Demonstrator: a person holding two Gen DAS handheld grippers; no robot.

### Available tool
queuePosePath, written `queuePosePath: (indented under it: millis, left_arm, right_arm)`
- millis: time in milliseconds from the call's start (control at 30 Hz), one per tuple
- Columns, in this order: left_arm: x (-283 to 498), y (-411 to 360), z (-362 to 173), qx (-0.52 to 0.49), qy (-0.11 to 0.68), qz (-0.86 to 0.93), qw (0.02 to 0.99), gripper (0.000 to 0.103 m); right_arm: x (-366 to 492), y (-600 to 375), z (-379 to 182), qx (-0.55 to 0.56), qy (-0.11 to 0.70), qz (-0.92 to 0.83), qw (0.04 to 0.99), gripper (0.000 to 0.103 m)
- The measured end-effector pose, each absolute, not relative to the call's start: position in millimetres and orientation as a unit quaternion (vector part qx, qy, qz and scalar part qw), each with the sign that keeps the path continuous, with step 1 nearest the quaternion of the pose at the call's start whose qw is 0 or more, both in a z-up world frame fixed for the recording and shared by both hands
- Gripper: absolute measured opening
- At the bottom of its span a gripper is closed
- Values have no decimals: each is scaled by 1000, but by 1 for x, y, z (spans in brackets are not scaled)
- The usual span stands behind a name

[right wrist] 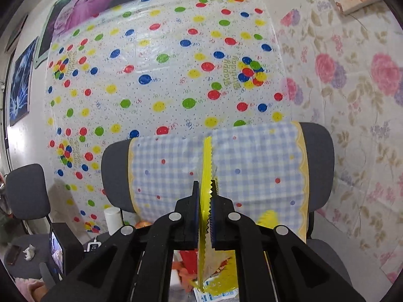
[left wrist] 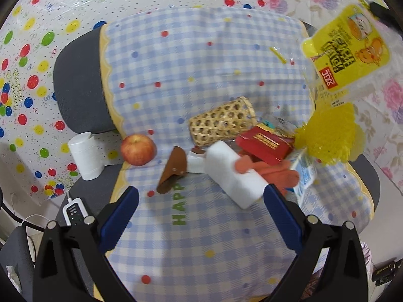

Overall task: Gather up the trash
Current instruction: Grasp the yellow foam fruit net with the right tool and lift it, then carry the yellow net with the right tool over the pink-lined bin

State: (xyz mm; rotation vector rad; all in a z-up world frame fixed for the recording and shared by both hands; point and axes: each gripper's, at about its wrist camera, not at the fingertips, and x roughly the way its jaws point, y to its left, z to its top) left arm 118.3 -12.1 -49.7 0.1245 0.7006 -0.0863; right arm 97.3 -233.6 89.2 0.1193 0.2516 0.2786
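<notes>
My right gripper [right wrist: 203,201] is shut on a yellow snack wrapper [right wrist: 207,176], seen edge-on between the jaws. The left wrist view shows that wrapper [left wrist: 346,50] held in the air at the upper right, above the chair. My left gripper [left wrist: 201,198] is open and empty above the checked cloth [left wrist: 201,63] on the chair seat. Just ahead of it lies a pile: a white foam block [left wrist: 231,173], an orange glove [left wrist: 272,171], a red packet [left wrist: 264,143], a yellow mesh [left wrist: 327,136], a blue-white carton [left wrist: 304,173] and a small clear-and-yellow scrap [left wrist: 278,54].
A woven basket [left wrist: 221,123] lies on its side by the pile. An apple [left wrist: 138,149], a brown leather pouch [left wrist: 173,168] and a white roll [left wrist: 85,154] sit to the left. A white controller with cable [left wrist: 73,210] lies at the seat's edge. Another chair [right wrist: 25,191] stands left.
</notes>
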Motion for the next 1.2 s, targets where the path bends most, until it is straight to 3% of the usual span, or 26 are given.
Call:
queuePosePath:
  millis: [367,667,933,1200]
  left_arm:
    - [108,-45,-74,85,346,-81,931,96]
    - [90,-113,-79,113,318,-174,925,96]
    - [69,-206,-101,145,316,-279,895,96]
    - [65,-264,-142,231,311,-285,877,91]
  right_arm:
    - [86,-306,-9,92,211,44,972,2]
    - [17,-342,36,93,100,12,990,2]
    - [-27,-390,-5,65,177,-126,974,2]
    - [-51,-419,-33,101,199,-138,965,2]
